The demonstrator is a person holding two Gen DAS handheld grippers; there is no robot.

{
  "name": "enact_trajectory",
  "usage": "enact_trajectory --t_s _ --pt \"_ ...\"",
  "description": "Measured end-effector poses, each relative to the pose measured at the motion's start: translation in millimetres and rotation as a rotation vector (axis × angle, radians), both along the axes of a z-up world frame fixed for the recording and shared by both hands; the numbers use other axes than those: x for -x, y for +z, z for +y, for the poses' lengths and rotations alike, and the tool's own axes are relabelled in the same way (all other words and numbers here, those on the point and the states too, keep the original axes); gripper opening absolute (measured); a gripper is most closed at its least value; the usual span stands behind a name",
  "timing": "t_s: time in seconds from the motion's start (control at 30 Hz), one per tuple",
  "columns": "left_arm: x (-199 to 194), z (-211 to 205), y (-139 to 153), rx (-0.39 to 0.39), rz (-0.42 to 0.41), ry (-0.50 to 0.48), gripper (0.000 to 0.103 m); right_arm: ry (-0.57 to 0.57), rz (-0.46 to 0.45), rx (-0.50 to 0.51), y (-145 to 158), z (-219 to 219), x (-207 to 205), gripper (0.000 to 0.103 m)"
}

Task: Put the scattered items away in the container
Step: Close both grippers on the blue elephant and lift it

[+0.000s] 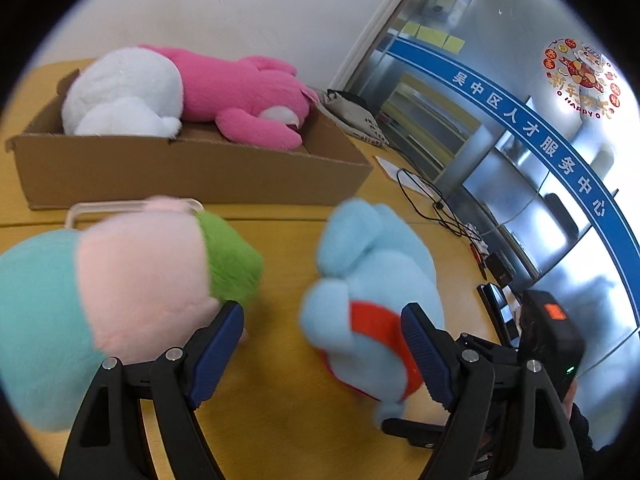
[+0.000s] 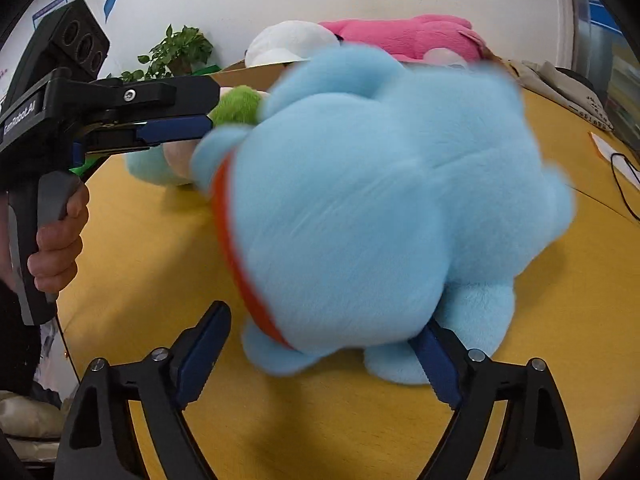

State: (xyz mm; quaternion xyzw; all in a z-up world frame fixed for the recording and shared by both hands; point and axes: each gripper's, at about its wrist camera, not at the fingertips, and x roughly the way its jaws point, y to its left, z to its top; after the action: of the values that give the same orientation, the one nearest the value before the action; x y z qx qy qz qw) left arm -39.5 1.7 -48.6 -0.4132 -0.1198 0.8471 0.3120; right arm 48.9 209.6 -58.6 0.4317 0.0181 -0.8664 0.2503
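A cardboard box (image 1: 192, 172) at the back of the yellow table holds a pink plush (image 1: 248, 96) and a white plush (image 1: 120, 92). A light-blue plush with a red collar (image 1: 372, 280) lies on the table; it fills the right wrist view (image 2: 380, 208). A teal, pink and green plush (image 1: 120, 280) lies to its left. My left gripper (image 1: 322, 344) is open, low over the table between the two plushes. My right gripper (image 2: 324, 344) is open, with the blue plush's underside between its fingers. The left gripper also shows from the side in the right wrist view (image 2: 176, 120).
A black cable (image 1: 432, 204) and papers lie at the table's right side near a glass wall. A grey cloth bag (image 1: 356, 116) sits behind the box. A potted plant (image 2: 180, 52) stands at the back left. The table surface (image 2: 152, 264) is open wood.
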Motion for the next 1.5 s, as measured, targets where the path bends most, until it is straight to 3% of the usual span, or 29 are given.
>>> enact_trajectory --t_s 0.17,0.3,0.4,0.53,0.63,0.7,0.77,0.87,1.07,1.2,1.5 --pt "5.6 8.2 -2.6 -0.020 -0.013 -0.037 0.081 -0.041 -0.003 0.211 21.8 34.2 6.2 0.098" --pt "14.5 13.2 -3.2 -0.030 -0.022 -0.057 0.081 -0.156 0.019 0.210 31.6 64.8 22.0 0.102" --pt "15.8 23.7 -12.3 -0.038 -0.057 -0.105 0.078 -0.279 -0.042 0.202 19.4 89.1 39.2 0.102" --pt "14.7 25.0 -20.0 -0.108 -0.114 -0.131 0.062 -0.332 -0.124 0.193 -5.7 98.7 57.7 0.098" --pt "14.8 20.3 -21.4 -0.133 -0.141 -0.117 0.055 -0.308 -0.131 0.248 -5.6 92.8 62.5 0.084" --pt "11.1 21.2 -19.3 -0.130 -0.142 -0.125 0.051 -0.284 -0.133 0.287 -4.4 87.3 65.0 0.059" --pt "3.4 23.6 -13.9 -0.107 -0.123 -0.133 0.049 -0.265 -0.106 0.271 1.6 77.8 66.3 0.047" --pt "-4.7 23.8 -7.5 -0.078 -0.102 -0.133 0.048 -0.260 -0.092 0.234 3.0 68.0 69.3 0.039" --pt "-14.9 8.0 5.2 -0.115 -0.074 -0.117 0.044 -0.244 -0.107 0.313 -0.1 73.3 56.4 0.030" --pt "-15.0 -0.4 26.3 -0.158 -0.034 -0.114 0.043 -0.242 -0.036 0.309 23.6 67.2 52.9 0.029" --pt "14.6 -20.9 109.5 -0.228 0.160 -0.095 0.043 -0.184 0.213 0.236 135.3 40.8 70.5 0.029"
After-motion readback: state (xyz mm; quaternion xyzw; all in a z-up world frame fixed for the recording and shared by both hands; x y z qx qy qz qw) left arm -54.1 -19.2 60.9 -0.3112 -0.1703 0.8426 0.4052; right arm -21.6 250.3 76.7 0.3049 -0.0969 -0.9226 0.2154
